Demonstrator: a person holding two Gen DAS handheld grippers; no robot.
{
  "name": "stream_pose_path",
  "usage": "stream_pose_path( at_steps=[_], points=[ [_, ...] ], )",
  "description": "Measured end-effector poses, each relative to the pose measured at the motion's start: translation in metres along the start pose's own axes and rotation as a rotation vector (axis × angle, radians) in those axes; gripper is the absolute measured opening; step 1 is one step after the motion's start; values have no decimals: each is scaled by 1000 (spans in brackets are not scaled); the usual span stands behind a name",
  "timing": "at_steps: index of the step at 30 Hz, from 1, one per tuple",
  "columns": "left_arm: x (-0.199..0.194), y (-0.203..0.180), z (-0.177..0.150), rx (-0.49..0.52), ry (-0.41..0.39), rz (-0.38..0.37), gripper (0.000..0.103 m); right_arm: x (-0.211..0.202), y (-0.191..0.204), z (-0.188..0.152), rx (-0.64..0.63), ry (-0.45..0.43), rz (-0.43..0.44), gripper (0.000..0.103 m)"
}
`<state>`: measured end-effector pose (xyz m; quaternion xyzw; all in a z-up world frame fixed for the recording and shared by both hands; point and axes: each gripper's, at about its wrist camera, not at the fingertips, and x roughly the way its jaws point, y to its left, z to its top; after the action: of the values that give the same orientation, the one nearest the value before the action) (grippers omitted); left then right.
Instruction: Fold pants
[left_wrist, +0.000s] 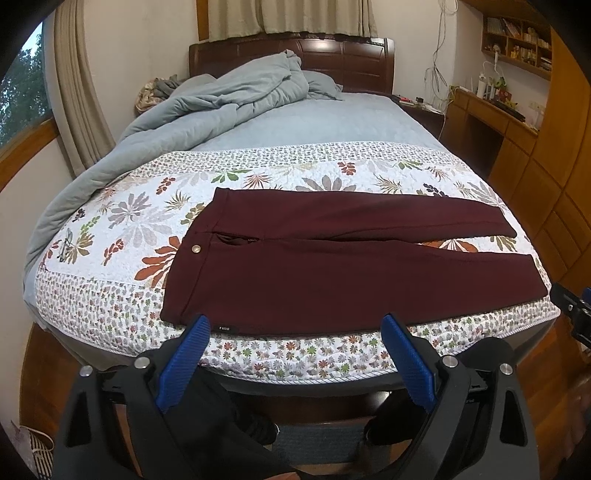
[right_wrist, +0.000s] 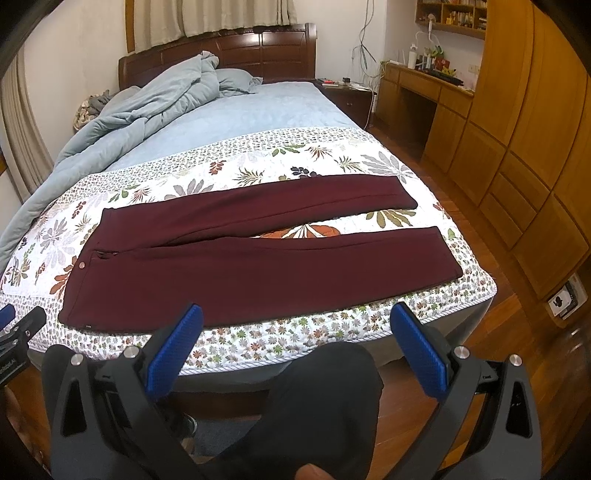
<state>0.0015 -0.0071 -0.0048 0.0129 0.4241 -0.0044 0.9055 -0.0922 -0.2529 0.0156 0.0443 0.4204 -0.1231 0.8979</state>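
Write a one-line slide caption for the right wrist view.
Open right gripper hovers before maroon pants spread flat on floral quilt.

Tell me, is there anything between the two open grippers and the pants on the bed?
Nothing visible. The pants lie flat on the quilt, legs apart. The left gripper and right gripper hang open just short of the near edge, with only bare quilt between.

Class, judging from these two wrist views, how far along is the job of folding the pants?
Done: the maroon pants lie spread flat on the floral quilt, waistband to the left, both legs apart with quilt showing between them. In hand: nothing; the left gripper and right gripper both stand open near the bed's foot, apparently not touching the fabric. Left: every fold, probably starting by laying one leg onto the other.
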Motion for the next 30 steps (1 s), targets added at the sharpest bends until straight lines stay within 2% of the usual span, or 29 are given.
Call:
stream_pose_path(
  at_steps=[30],
  points=[
    [-1,4,0,-5,2,-2,94,0,5,-3,-13,-1,0,101]
  ],
)
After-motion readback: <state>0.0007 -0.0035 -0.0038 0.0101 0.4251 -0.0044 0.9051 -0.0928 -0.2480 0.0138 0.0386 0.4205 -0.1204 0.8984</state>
